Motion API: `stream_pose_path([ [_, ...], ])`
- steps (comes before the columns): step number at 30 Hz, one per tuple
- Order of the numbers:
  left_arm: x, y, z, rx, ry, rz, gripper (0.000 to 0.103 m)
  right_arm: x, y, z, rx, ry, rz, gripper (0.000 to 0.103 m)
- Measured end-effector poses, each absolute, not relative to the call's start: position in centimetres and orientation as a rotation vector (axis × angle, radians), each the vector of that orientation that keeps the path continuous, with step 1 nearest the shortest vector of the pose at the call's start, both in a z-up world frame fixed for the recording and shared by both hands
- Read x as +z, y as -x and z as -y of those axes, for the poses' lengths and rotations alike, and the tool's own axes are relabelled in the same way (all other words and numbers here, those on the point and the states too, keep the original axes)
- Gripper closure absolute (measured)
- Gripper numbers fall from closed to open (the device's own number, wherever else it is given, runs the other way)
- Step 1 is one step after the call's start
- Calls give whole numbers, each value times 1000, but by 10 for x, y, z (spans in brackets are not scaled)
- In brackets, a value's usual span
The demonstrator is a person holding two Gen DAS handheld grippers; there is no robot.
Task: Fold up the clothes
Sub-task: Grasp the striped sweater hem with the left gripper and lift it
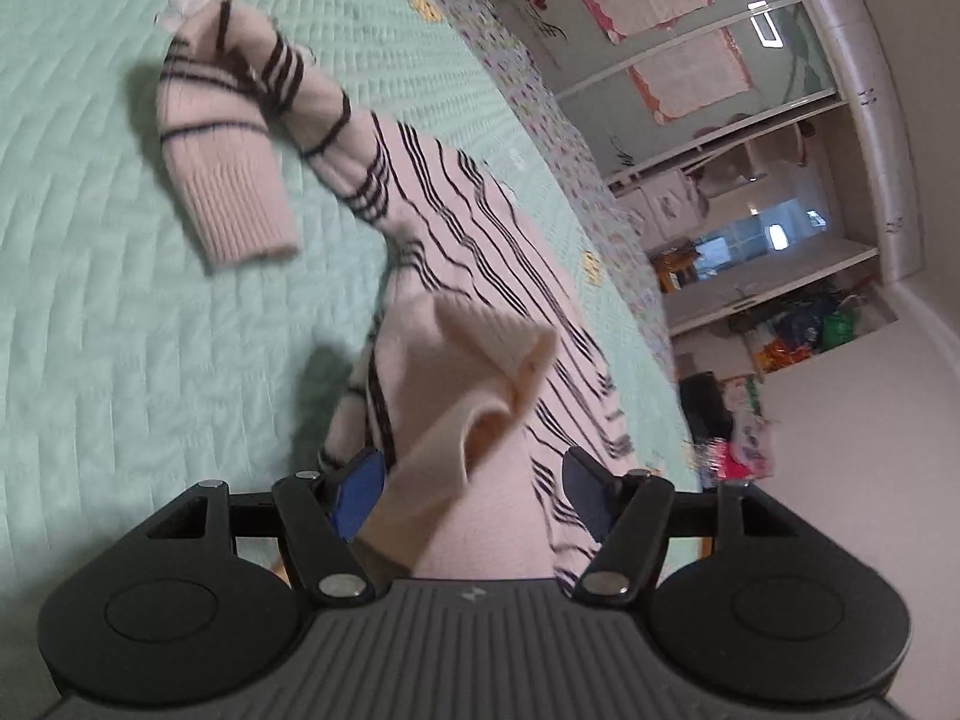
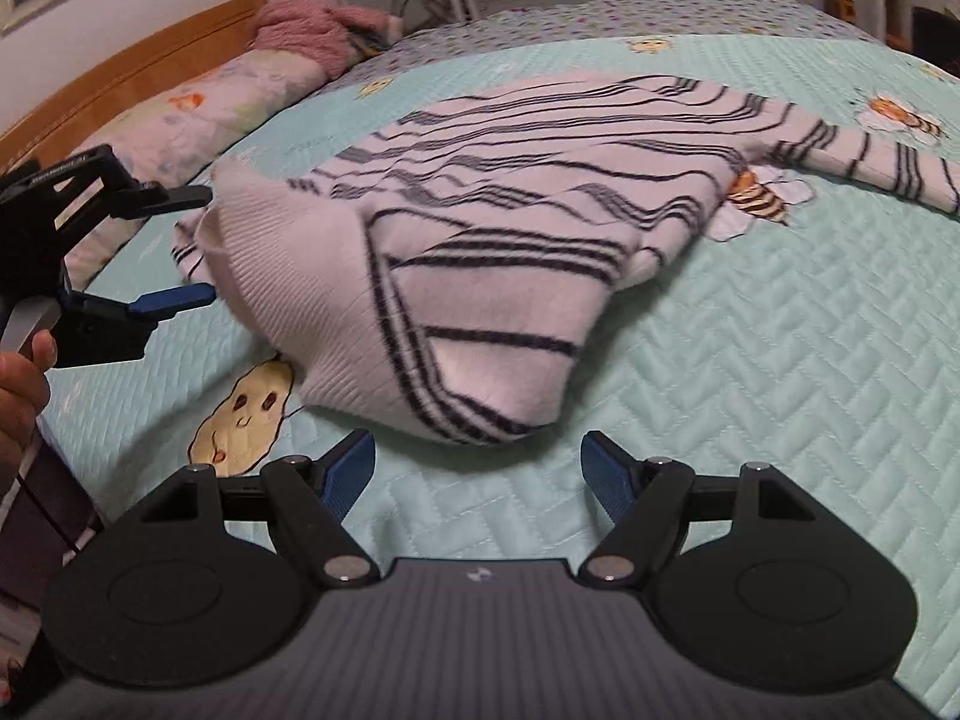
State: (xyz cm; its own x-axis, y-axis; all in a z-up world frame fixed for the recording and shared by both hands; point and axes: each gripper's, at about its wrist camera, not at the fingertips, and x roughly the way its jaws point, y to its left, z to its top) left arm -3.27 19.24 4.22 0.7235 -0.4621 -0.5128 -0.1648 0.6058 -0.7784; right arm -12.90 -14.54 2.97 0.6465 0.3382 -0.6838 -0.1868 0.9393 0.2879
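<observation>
Spread wide, my left gripper (image 1: 474, 495) has the sweater (image 1: 456, 276) bunched between its blue pads, a ribbed hem fold rising at twelve o'clock from the jaws; neither pad appears to press on the knit, so I judge this a release after laying a fold. My right gripper (image 2: 477, 474) is likewise parted and empty, hovering just short of the garment's folded edge over the mint quilted bedspread (image 2: 750, 396).

From the right wrist view, the left gripper shows at nine o'clock, its jaws standing either side of the sweater's ribbed corner, my hand (image 2: 21, 384) around its handle. The cream, dark-striped sweater lies mid-bed, one side doubled over the body, apparently to narrow it for the next fold. One sleeve (image 1: 234, 180) trails off at eleven o'clock in the left view, not yet tucked in.

Farther off, a pink blanket (image 2: 312, 24) sits by the wooden headboard (image 2: 120, 78) at eleven o'clock; wardrobe doors close the background.
</observation>
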Motion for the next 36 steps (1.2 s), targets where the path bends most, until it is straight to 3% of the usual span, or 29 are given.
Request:
stream_pose_path([
  [3,44,21,-180,-175,816,-803,39,29,131,146,294,-208,-821,27],
  [5,45,13,-164,-180,704,-858,60,27,132,143,300,-193,-827,27],
  [6,47,10,-157,-182,649,-885,92,26,133,141,303,-180,-827,27],
  [7,48,9,-152,-196,636,-902,98,26,134,139,306,-165,-827,27],
  [12,64,9,-166,-341,1044,-844,98,28,140,127,298,-31,-789,27],
  [20,111,-5,-166,-407,1098,-767,103,12,157,66,389,609,-538,27],
  [21,113,-3,-166,-408,1094,-765,103,6,154,59,391,692,-526,31],
  [23,110,4,-170,-398,1080,-772,103,-3,145,53,382,802,-529,56],
  [24,108,8,-173,-393,1073,-775,103,-4,141,52,389,825,-540,89],
  [25,105,15,-177,-386,1070,-777,103,-1,139,54,411,825,-542,97],
  [28,89,35,-193,-339,1090,-789,102,28,132,66,467,737,-514,97],
  [32,56,58,-207,-254,1185,-834,102,108,84,113,383,330,-453,97],
  [33,49,62,-208,-245,1201,-851,102,125,61,135,310,186,-438,92],
  [36,44,69,-206,-257,1184,-882,101,137,-5,191,82,-44,-542,57],
])
